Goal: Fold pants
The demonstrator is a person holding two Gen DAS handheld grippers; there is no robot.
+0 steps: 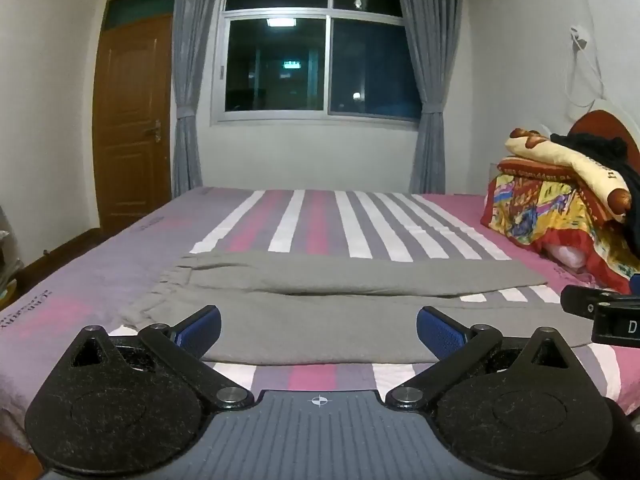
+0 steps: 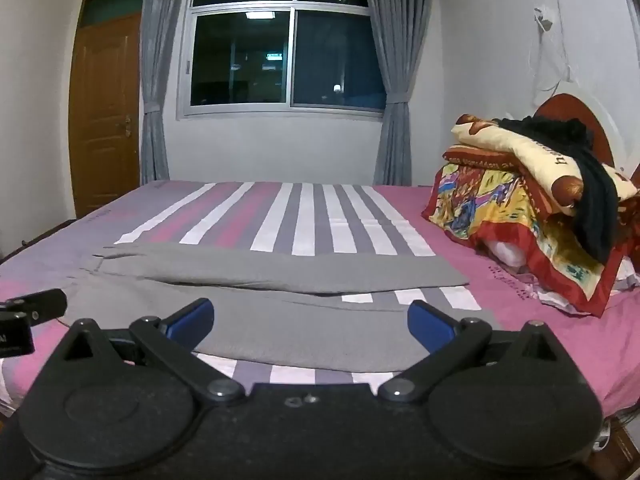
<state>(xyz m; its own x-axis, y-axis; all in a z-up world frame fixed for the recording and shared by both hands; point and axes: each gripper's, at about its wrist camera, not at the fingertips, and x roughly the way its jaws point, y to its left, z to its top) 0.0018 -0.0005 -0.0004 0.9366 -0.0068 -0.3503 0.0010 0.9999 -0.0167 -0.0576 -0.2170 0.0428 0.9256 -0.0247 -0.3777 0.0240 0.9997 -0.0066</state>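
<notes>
Grey pants [image 1: 320,304] lie flat across the near part of the bed, waist to the left and both legs stretched to the right, one leg beyond the other. The same pants [image 2: 280,304] fill the lower middle of the right wrist view. My left gripper [image 1: 319,330] hovers over the near leg, open wide, blue pads empty. My right gripper [image 2: 310,322] hangs over the near leg further right, also open with nothing between its fingers. Part of the right gripper [image 1: 608,316] shows at the left view's right edge.
The bed [image 1: 304,224] has a pink, grey and white striped sheet. A pile of colourful bedding with a black garment [image 2: 552,200] sits at the head end on the right. A window with grey curtains [image 1: 316,52] and a wooden door [image 1: 132,120] stand behind.
</notes>
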